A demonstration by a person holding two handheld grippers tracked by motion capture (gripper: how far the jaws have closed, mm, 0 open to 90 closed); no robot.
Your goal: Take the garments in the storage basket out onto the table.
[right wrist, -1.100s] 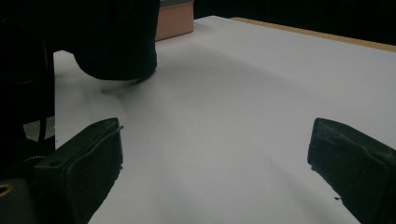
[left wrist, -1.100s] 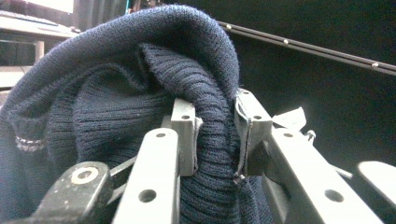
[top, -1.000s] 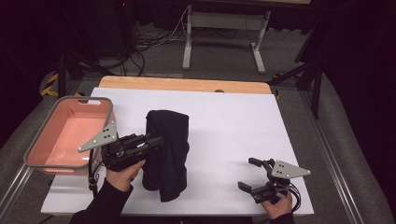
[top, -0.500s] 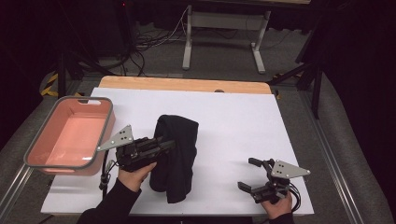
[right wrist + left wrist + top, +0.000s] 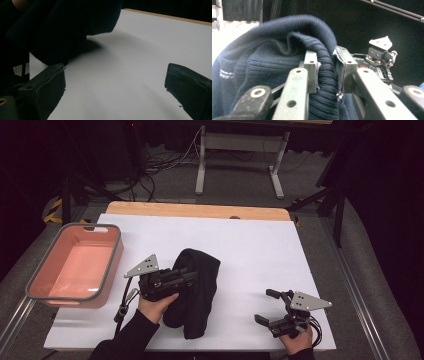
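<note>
We see the left gripper (image 5: pixel 192 276) clamped on a fold of the dark knit garment (image 5: pixel 197 292); in the left gripper view its two metal pads (image 5: pixel 312 68) pinch a ribbed ridge of the navy fabric (image 5: pixel 274 65) tight between them. Jaws narrow, cloth filling the gap. The left hand (image 5: pixel 157 306) holds the tool body from the near side, with the grey plate (image 5: pixel 142 266) on top.

The garment lies bunched on the white table sheet (image 5: pixel 250 245), left of centre, with its far end raised at the jaws and its near end draping down to the sheet by the forearm. The pink tub (image 5: pixel 75 262) sits at the table's left edge, just beside the left gripper's plate and apart from the garment.

The right gripper (image 5: pixel 267 307) rests at the near right of the sheet, well apart from the garment, held by the right hand (image 5: pixel 296 344). Its jaws stand wide with nothing between them; in the right gripper view we see the two black pads (image 5: pixel 50 82) far apart over bare white sheet (image 5: pixel 140 50), with the dark garment (image 5: pixel 70 27) beyond at the far left.

The wooden table edge (image 5: pixel 200 210) runs along the far side of the sheet.
</note>
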